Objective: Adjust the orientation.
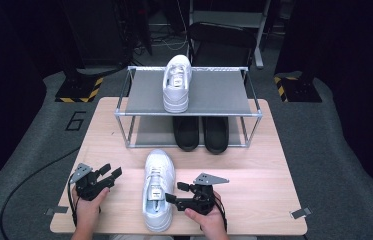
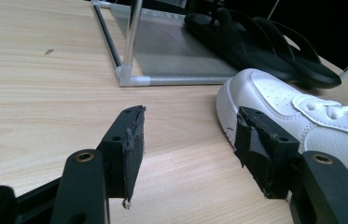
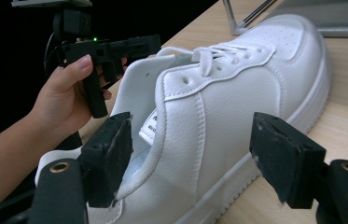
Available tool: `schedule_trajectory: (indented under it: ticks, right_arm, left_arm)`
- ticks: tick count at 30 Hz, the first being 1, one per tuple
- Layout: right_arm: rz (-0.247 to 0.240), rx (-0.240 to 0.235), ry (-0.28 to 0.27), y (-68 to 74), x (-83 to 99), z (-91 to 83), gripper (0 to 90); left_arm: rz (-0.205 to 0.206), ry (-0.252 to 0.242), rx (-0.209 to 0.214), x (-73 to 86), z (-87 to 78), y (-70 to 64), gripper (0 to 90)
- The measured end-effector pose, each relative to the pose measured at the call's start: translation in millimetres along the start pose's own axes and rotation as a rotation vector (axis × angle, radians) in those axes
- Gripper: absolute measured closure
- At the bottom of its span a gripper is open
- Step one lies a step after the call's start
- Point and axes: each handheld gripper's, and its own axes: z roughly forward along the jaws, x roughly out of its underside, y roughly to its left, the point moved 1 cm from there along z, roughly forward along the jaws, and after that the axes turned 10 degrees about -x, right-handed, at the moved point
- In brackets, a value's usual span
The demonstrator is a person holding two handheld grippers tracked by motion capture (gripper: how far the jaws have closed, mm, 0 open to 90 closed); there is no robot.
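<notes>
A white sneaker point(image 1: 158, 192) lies on the wooden table point(image 1: 259, 185) at the front centre, toe pointing away from me. My right gripper point(image 1: 174, 192) is open right against its right side; in the right gripper view point(image 3: 192, 135) the jaws stand wide, framing the sneaker's point(image 3: 227, 107) side wall and collar without pressing it. My left gripper point(image 1: 111, 171) is open to the left of the shoe, a short gap away. Its jaws point(image 2: 190, 126) hold nothing, with the sneaker's toe point(image 2: 279, 98) just past the right jaw. A matching white sneaker point(image 1: 177, 82) sits on the rack's top shelf.
A metal-framed two-shelf rack point(image 1: 219, 92) stands at the back of the table, its front corner post point(image 2: 132, 79) near my left gripper. A pair of black slippers point(image 1: 201, 132) rests on the lower shelf point(image 2: 255, 42). A chair stands behind the table.
</notes>
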Motion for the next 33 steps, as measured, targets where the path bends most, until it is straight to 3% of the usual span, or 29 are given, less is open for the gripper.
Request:
schedule_trajectory:
  ticks: [7,10,14,16,18,21,22,24,26,28,33]
  right_arm:
    - [0.009,-0.01,0.02,-0.5,8.8,12.7,28.5]
    - [0.0,0.006,0.046,-1.3,12.0,19.0,28.2]
    - [0.022,0.006,0.05,-4.1,10.4,20.7,34.4]
    - [0.031,-0.013,0.052,-7.0,4.3,15.7,43.6]
    - [0.027,-0.014,0.052,-7.1,2.4,14.7,46.8]
    - [0.01,0.025,0.045,-9.2,-4.0,7.2,58.7]
    - [0.039,0.035,0.03,-12.1,-5.4,3.8,60.7]
    - [0.064,0.039,0.006,-21.4,-7.5,-2.9,62.4]
    - [0.043,0.061,0.012,-25.7,-11.0,-9.3,64.5]
    - [0.013,0.122,0.01,-34.7,-17.3,-18.5,67.4]
    - [0.033,0.098,0.057,-46.1,-23.9,-24.6,55.9]
  left_arm:
    - [-0.01,0.003,-0.005,0.7,-0.2,5.0,42.8]
    - [-0.011,0.003,-0.003,0.8,0.1,5.2,42.8]
    - [-0.014,0.006,-0.002,1.2,0.1,5.4,42.7]
    - [-0.018,-0.007,-0.005,2.0,1.5,6.3,42.8]
    - [-0.021,-0.006,-0.001,2.2,1.6,7.0,42.8]
    - [-0.024,-0.001,0.0,1.5,0.7,8.8,42.8]
    - [-0.025,-0.003,0.001,1.5,0.7,9.0,42.8]
    - [-0.021,0.003,0.001,1.6,0.5,9.5,42.8]
    - [-0.024,-0.005,-0.003,2.2,1.6,9.4,42.8]
    - [-0.028,-0.005,-0.005,2.4,2.0,9.5,42.8]
    - [-0.031,-0.007,-0.007,2.5,2.1,9.9,42.8]
